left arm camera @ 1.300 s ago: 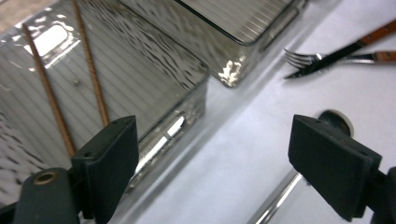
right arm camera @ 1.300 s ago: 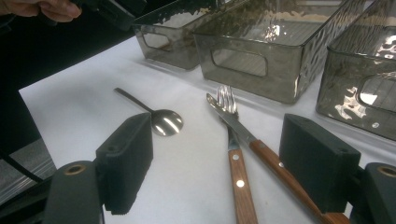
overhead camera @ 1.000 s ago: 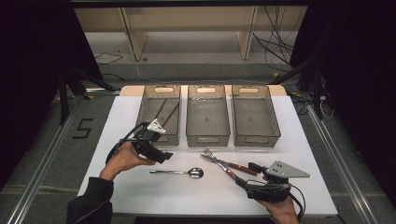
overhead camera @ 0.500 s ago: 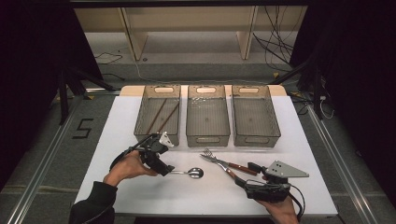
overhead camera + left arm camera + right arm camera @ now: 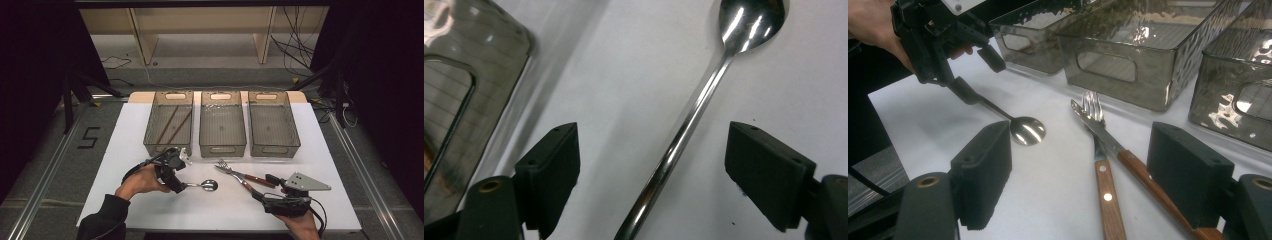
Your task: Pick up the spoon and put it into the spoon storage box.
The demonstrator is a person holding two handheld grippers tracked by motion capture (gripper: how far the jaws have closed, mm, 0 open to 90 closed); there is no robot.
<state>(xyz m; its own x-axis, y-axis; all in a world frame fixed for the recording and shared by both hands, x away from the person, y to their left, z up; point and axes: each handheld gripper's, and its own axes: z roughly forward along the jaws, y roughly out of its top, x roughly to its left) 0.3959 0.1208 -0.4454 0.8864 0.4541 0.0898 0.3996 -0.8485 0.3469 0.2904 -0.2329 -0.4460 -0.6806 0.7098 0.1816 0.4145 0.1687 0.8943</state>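
High view: chopsticks (image 5: 170, 125) in bin (image 5: 150, 131).

dark room – pale shelving (image 5: 200, 30), grey floor (image 5: 50, 165)

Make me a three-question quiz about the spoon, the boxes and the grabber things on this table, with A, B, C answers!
1. Where does the spoon lie?
A. on the white table
B. inside the middle bin
C. on the floor

2. How many clear bins stand in a row at the back of the table?
A. two
B. three
C. five

3. How does the left gripper stand around the spoon's handle?
A. shut tight on it
B. open, one jaw on each side, not pressing
C. far away from it

Answers:
1. A: the spoon rests flat on the white table, in front of the bins.
2. B: a left bin, a middle bin and a right bin stand side by side.
3. B: in the left gripper view the handle runs between the jaws with table showing on both sides; they have just been closing.
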